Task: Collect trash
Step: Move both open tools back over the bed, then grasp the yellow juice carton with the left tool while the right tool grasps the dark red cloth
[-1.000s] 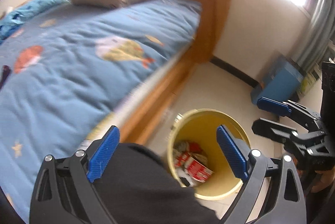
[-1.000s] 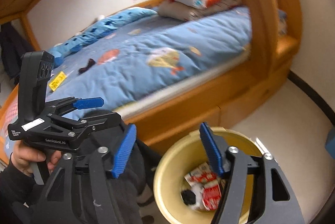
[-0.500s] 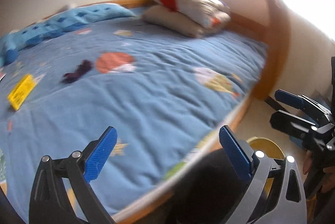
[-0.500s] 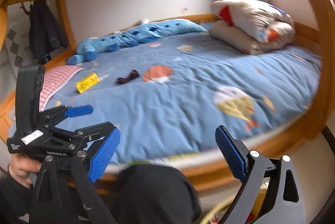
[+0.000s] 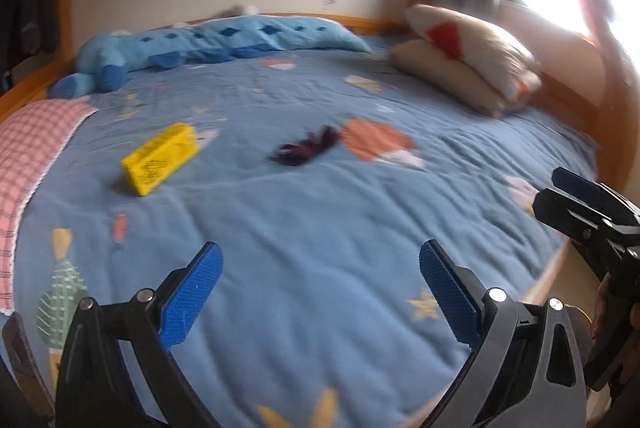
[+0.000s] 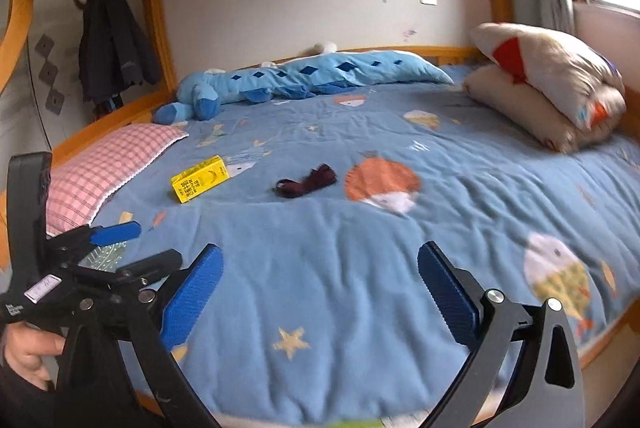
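Now we hold both grippers above the bed (image 6: pixel 360 268): left gripper (image 5: pixel 318 292) fingers wide, empty; right gripper (image 6: pixel 318 292) fingers opening, empty. Yellow carton (image 6: pixel 199 178) lies at eleven o'clock, dark wrapper (image 6: pixel 306 181) at twelve.

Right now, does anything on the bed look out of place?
Yes, two things lie loose mid-bedspread: a yellow carton on its side near the checked pillow, and a crumpled dark scrap beside it, apart. Both look like litter.

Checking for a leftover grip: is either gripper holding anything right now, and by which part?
Nothing is held. The left gripper stands open; the right gripper's jaws are opening, with only the blue patterned bedspread beyond them.
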Demonstrator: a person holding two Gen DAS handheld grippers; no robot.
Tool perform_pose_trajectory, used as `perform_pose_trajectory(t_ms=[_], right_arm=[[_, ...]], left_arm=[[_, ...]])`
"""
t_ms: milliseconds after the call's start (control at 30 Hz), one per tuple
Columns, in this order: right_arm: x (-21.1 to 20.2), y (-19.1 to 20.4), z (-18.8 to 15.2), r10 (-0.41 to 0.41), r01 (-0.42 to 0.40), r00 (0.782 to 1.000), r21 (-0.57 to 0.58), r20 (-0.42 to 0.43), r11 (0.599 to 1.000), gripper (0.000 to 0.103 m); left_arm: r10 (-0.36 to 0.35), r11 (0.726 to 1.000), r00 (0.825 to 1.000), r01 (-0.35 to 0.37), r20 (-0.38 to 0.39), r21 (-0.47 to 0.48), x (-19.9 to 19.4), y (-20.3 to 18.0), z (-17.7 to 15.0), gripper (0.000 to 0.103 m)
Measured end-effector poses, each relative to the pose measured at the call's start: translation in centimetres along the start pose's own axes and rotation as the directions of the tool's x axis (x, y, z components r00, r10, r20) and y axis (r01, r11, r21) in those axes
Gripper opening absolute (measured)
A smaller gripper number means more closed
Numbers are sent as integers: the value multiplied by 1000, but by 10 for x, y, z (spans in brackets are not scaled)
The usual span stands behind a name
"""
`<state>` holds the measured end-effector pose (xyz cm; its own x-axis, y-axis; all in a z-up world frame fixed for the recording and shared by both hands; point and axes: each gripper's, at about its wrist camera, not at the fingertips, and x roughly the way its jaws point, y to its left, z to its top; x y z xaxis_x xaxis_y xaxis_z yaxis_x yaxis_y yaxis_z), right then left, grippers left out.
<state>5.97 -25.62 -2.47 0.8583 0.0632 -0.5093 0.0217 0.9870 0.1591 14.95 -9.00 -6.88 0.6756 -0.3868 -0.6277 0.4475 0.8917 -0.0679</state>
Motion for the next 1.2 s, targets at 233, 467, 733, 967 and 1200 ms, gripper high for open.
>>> perform_pose_trajectory(t_ms=[233,467,733,967,1200], right_arm=[[63,33,20,38,-38,998,12,-44,999,95],[121,62,28,12,-12,996,2,-91,1000,95],[179,75,34,23,-19,989,30,-143,999,95],[221,75,34,20,-10,982,54,-189,999,95],[242,73,37,8,4,978,58,-209,998,95]], left_arm=[[68,997,998,-67,19,-50,13,69,15,98],[112,993,993,-110,26,-51,41,124,34,98],[125,991,992,-126,-12,-48,96,183,61,98],[127,991,988,-129,-87,-28,152,213,70,98],[84,994,989,-91,-124,-57,182,228,77,98]])
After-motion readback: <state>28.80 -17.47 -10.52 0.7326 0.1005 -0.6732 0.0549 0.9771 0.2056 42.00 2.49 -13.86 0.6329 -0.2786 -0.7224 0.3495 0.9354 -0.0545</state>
